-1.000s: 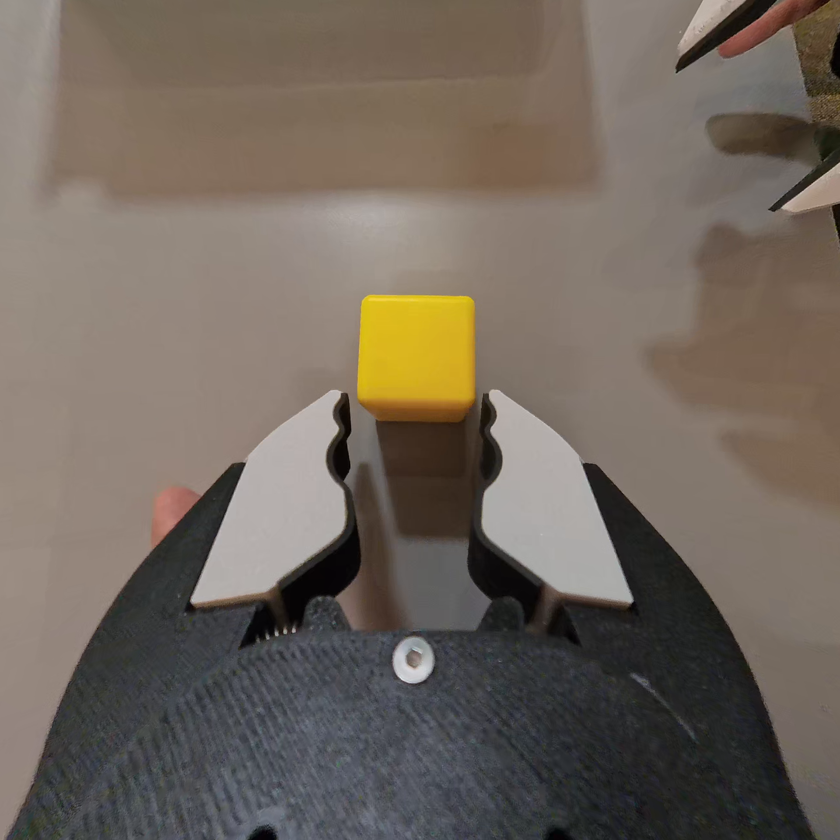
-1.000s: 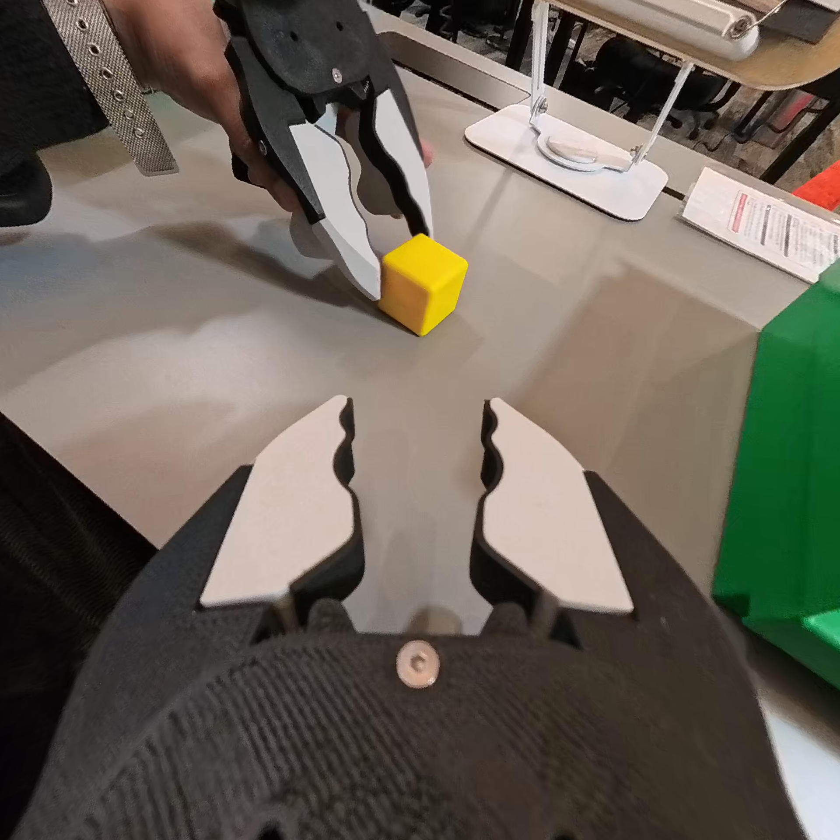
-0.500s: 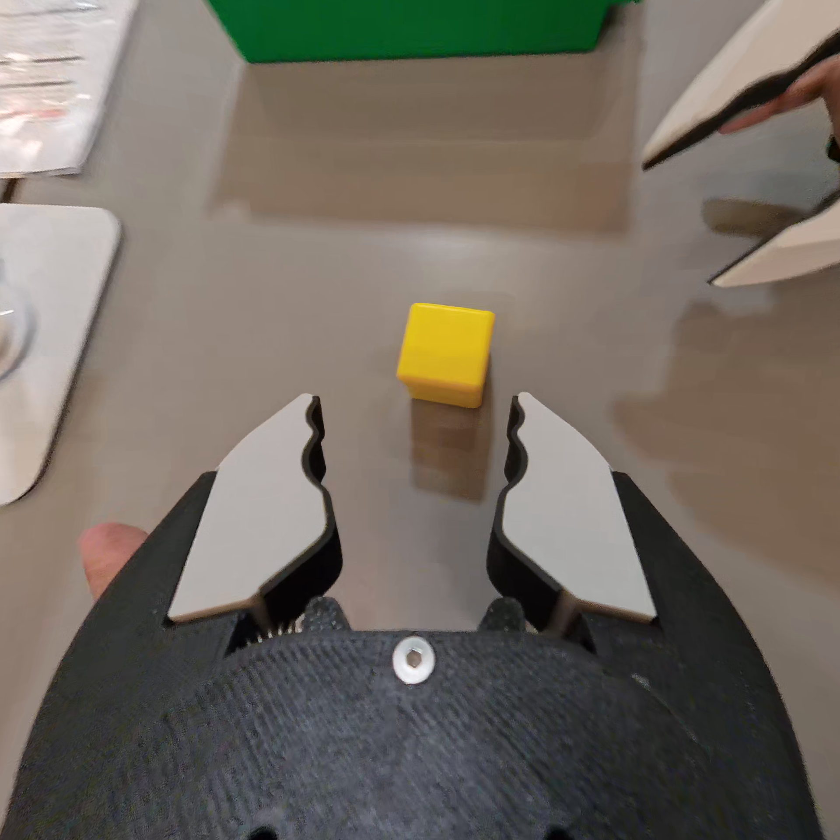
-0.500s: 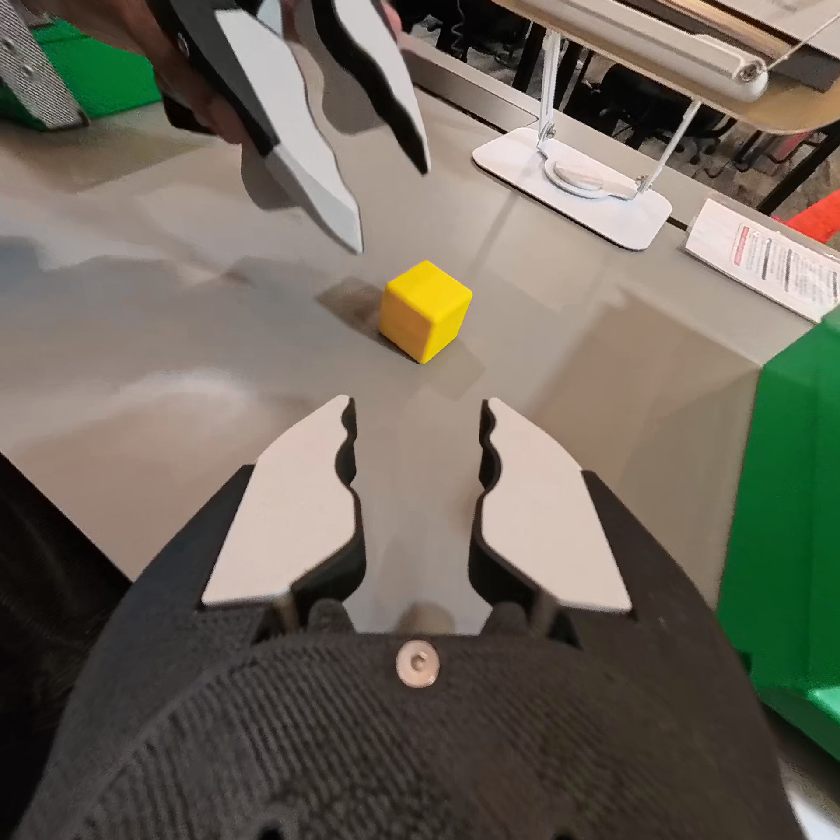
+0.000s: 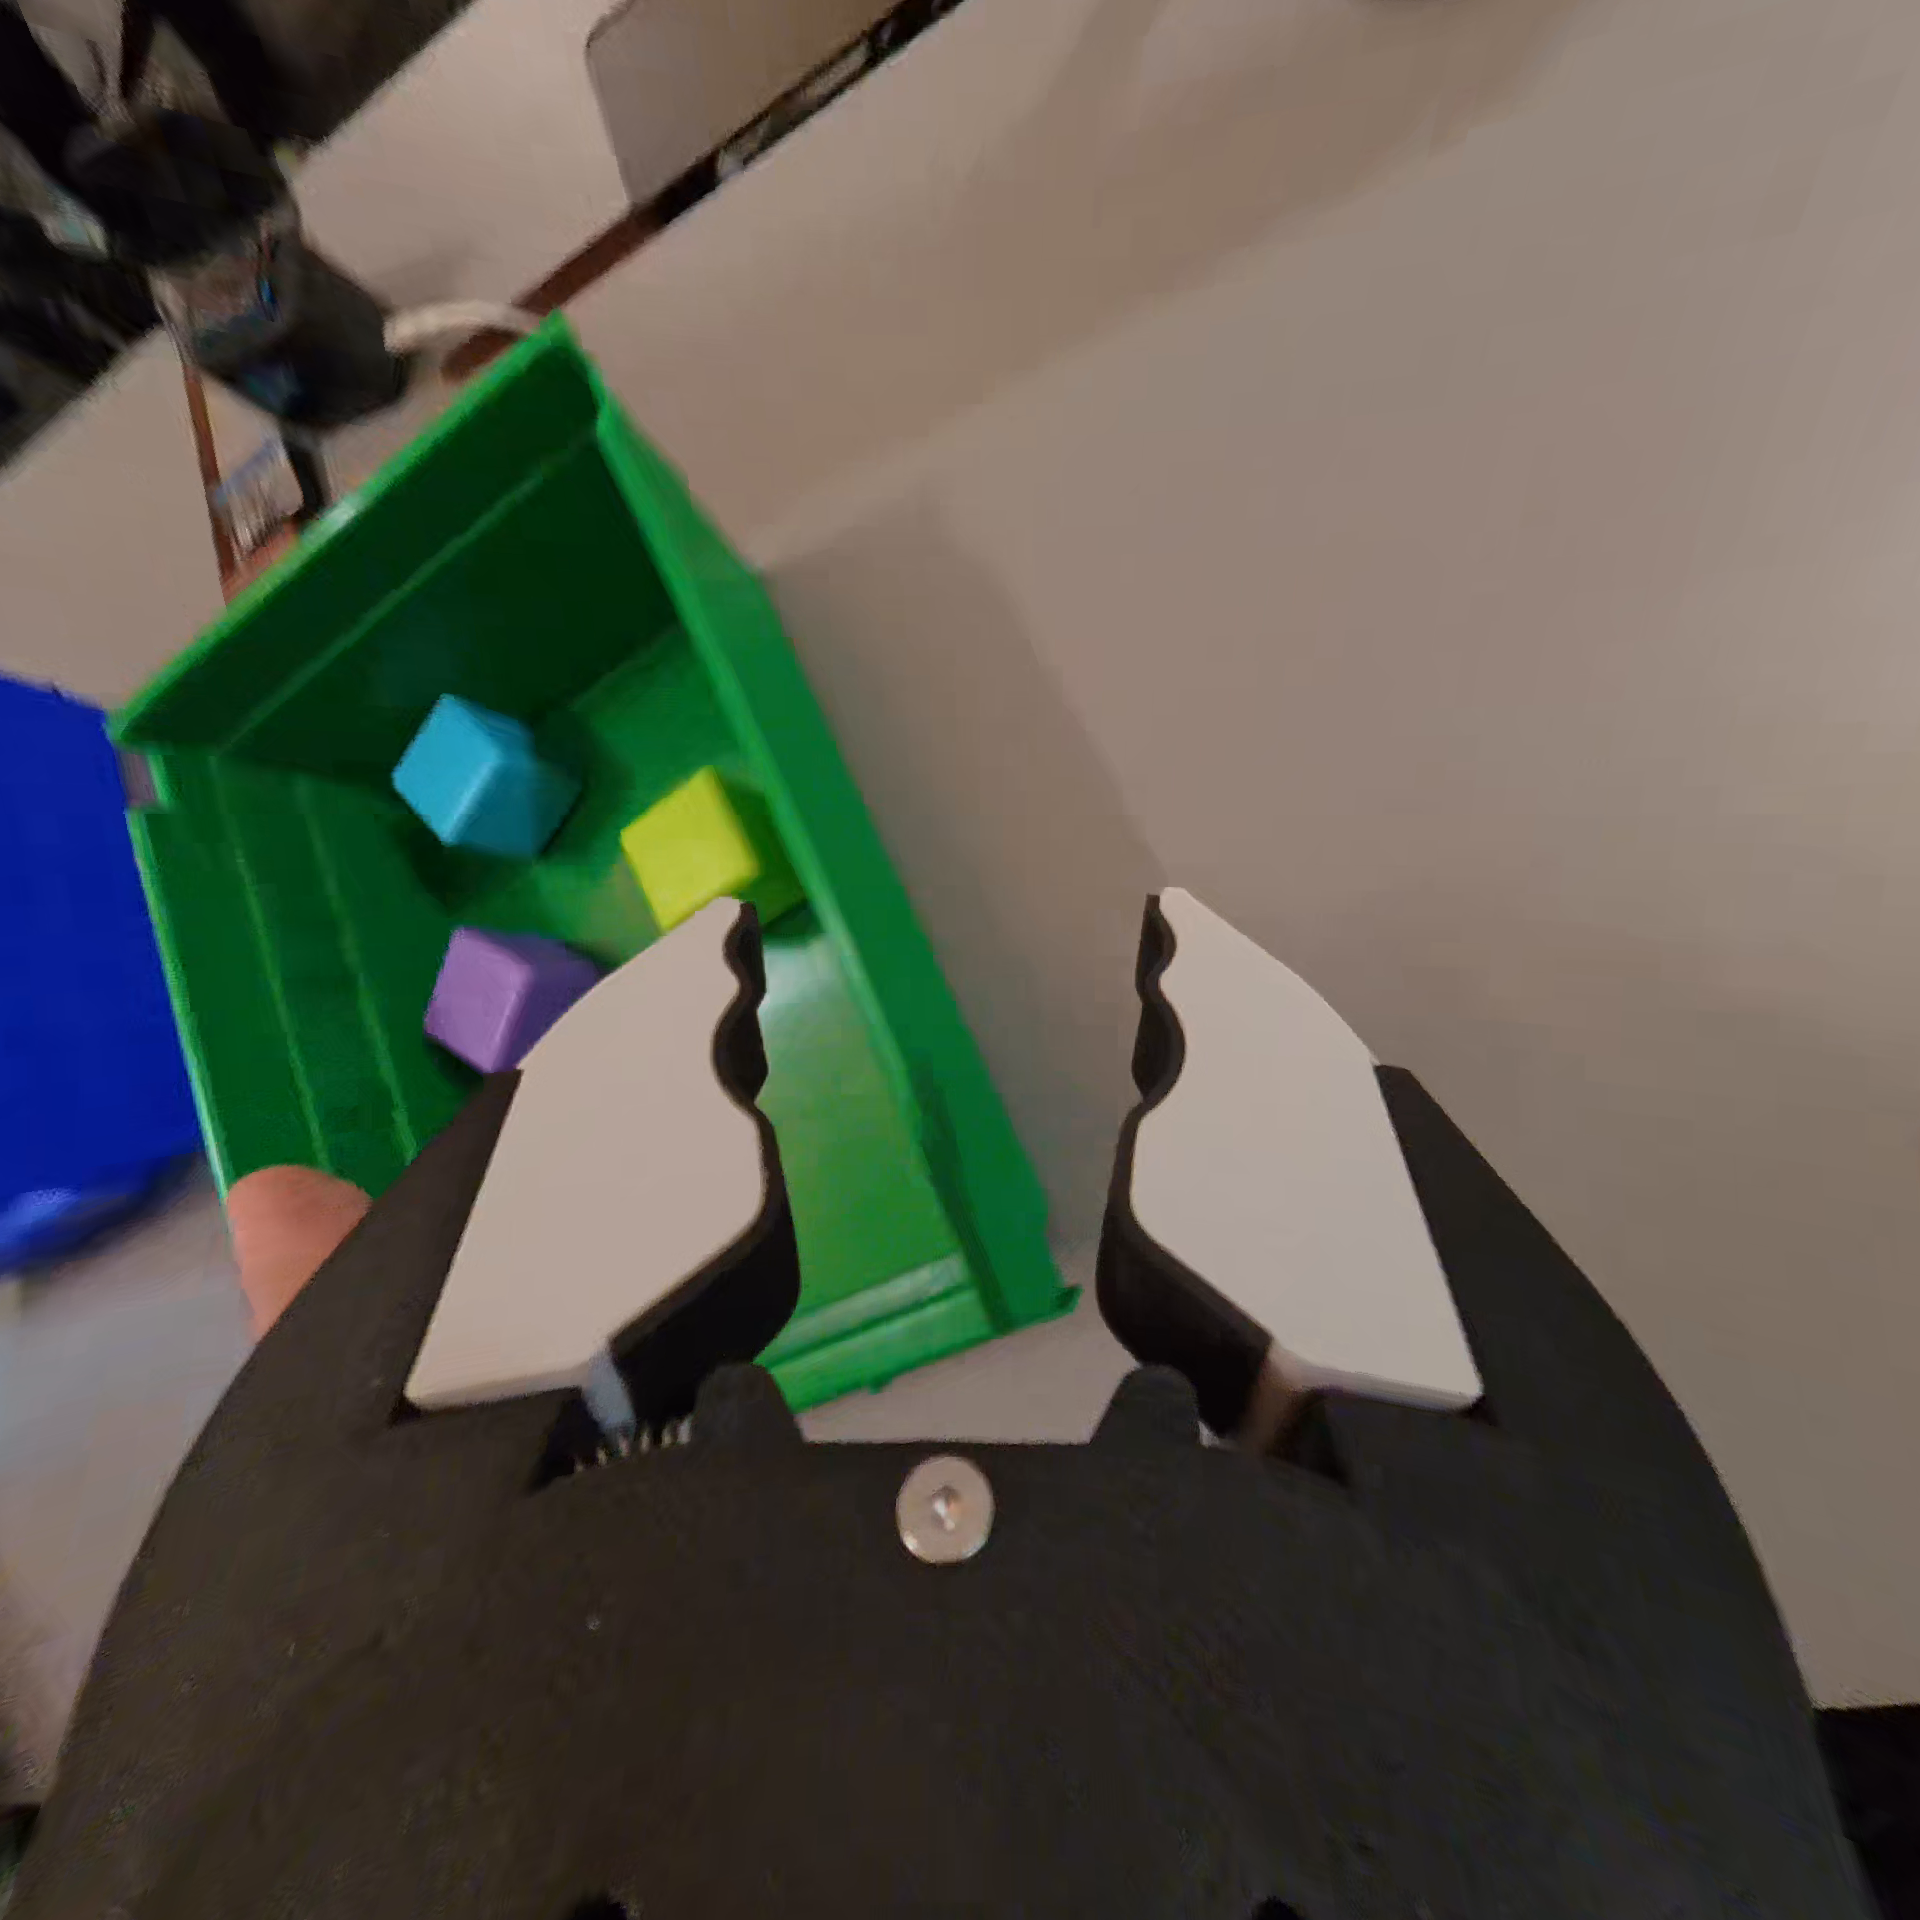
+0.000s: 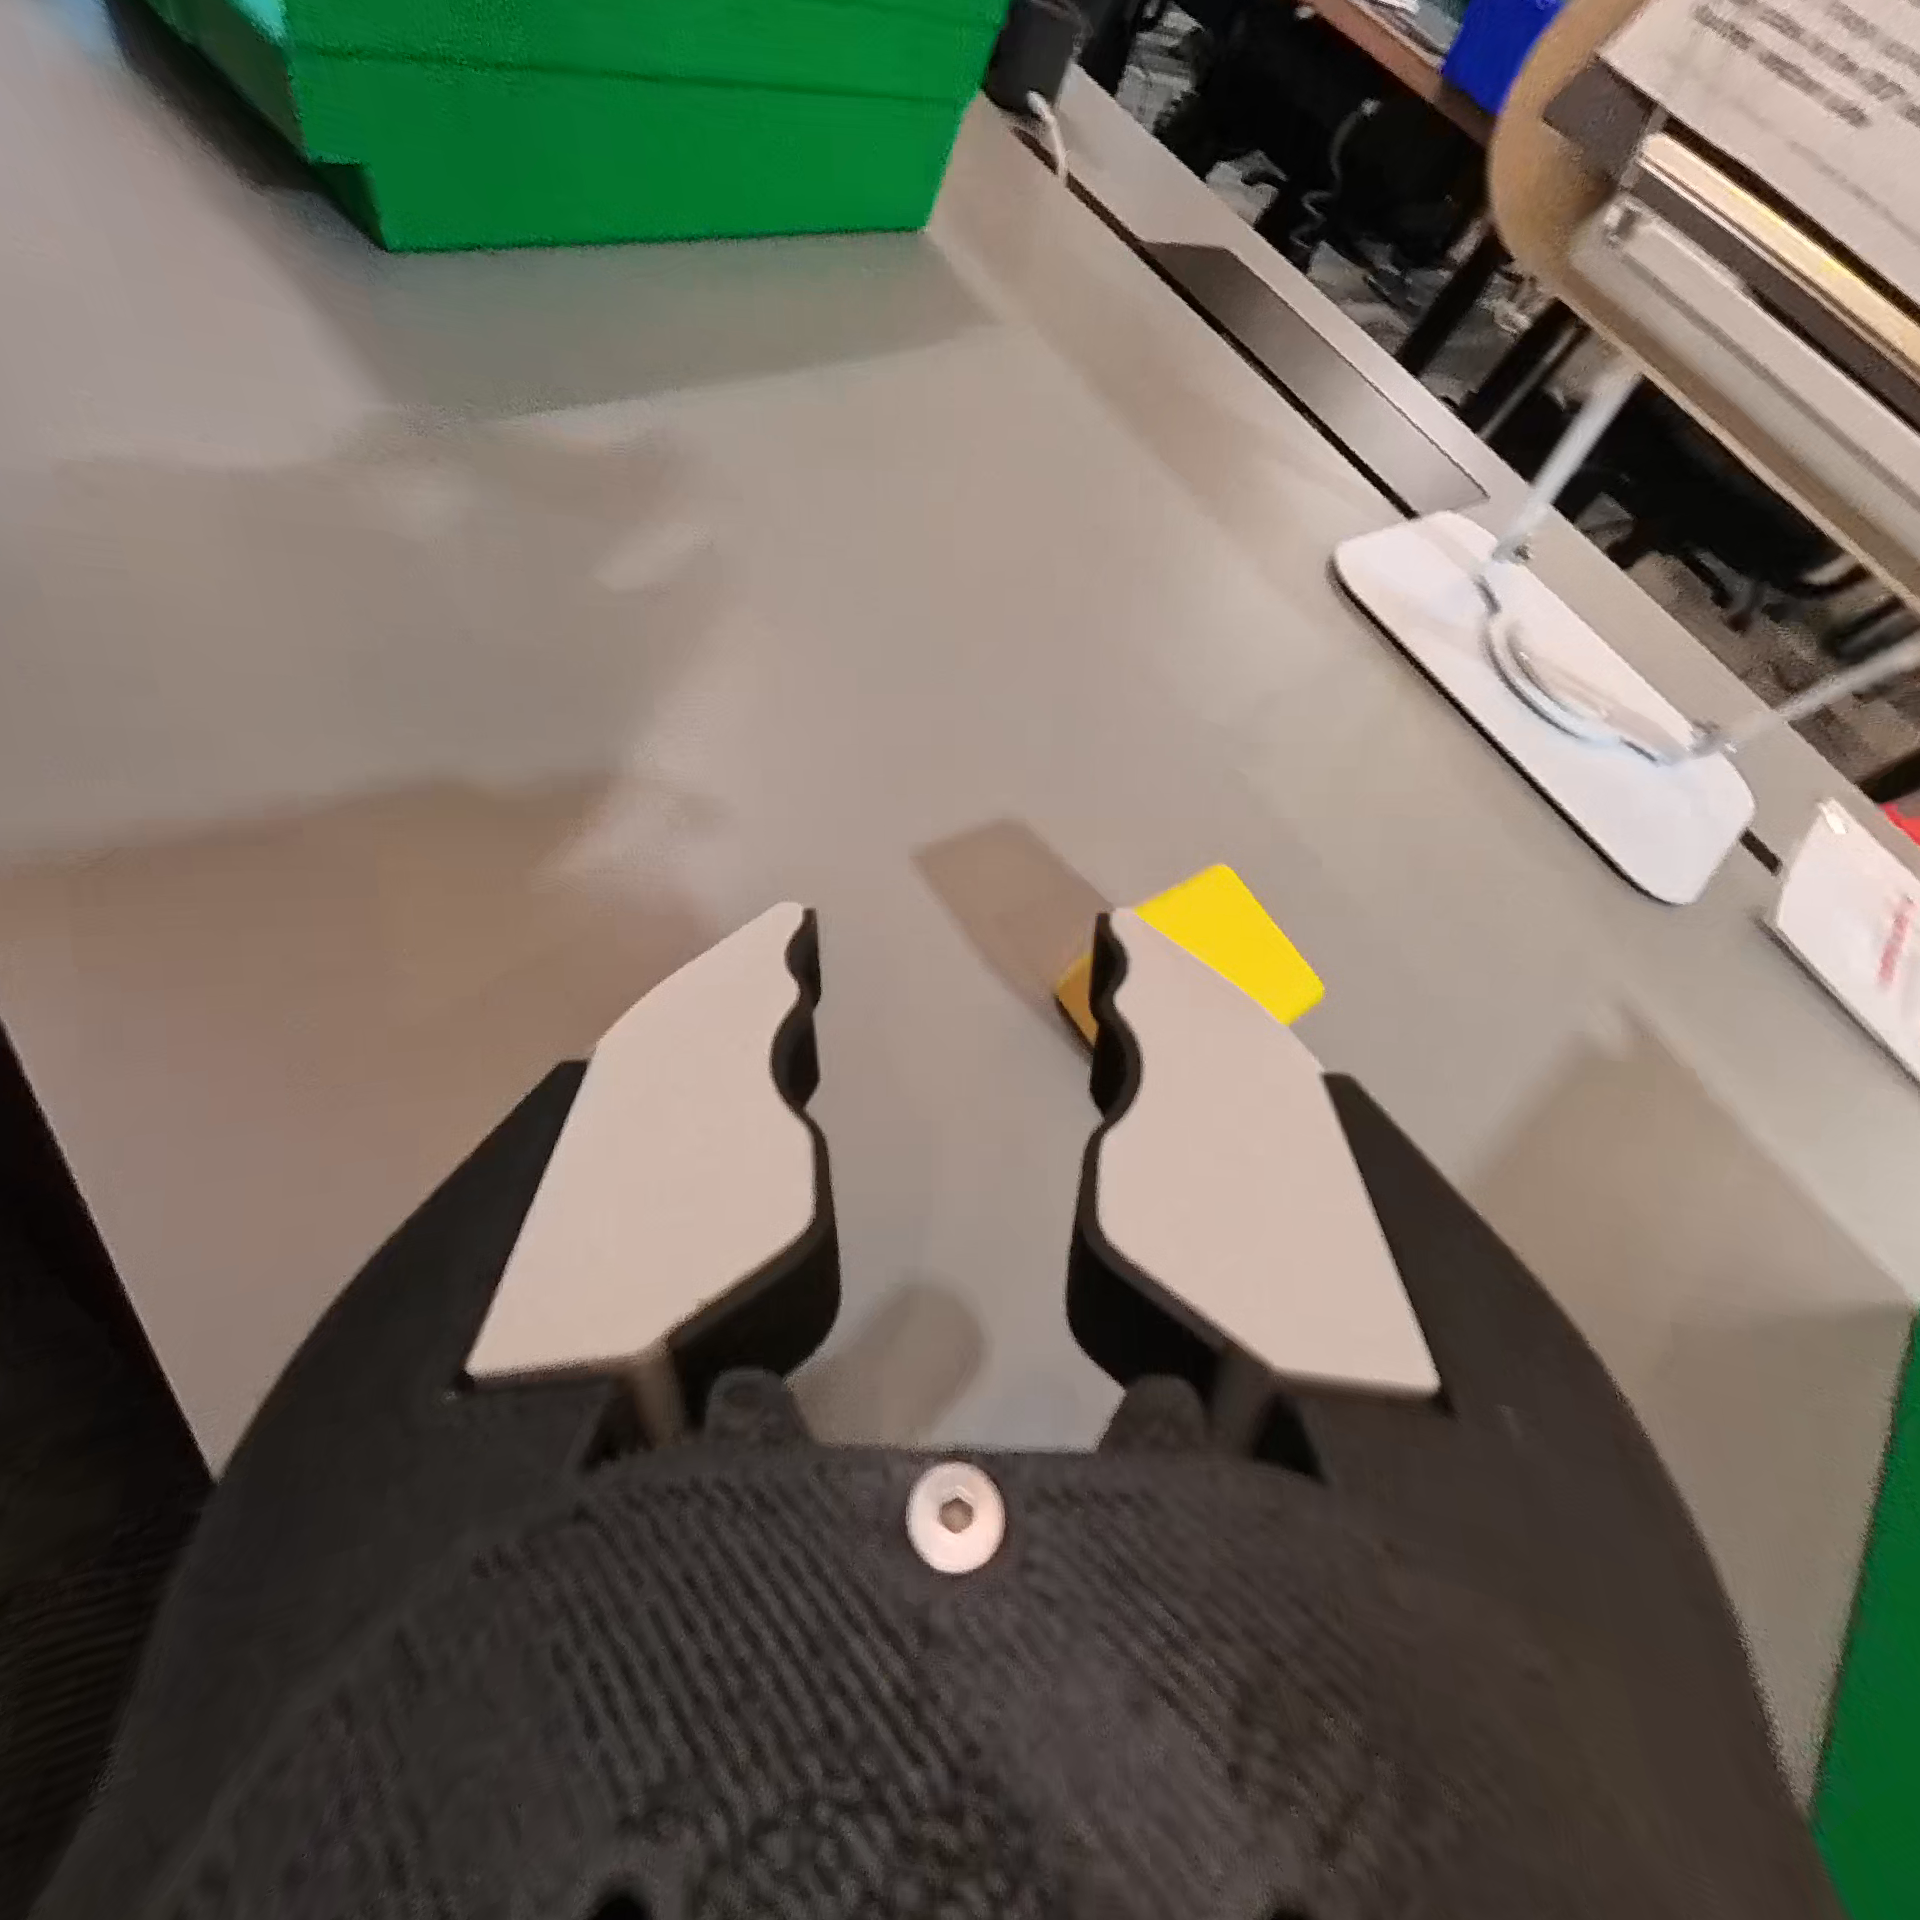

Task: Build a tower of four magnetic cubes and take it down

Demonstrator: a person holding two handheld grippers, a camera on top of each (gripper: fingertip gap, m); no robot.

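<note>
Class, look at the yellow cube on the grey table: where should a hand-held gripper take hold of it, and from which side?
Probably from above, closing on two opposite upright faces of the yellow cube. It sits flat and alone on the table, its flat parallel sides suiting the pads. The open right hand-held gripper is nearest, its right finger overlapping the cube.

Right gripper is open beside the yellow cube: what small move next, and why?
Probably shift the right gripper sideways to its right: the yellow cube sits on the table partly behind its right finger, not between the open jaws.
</note>
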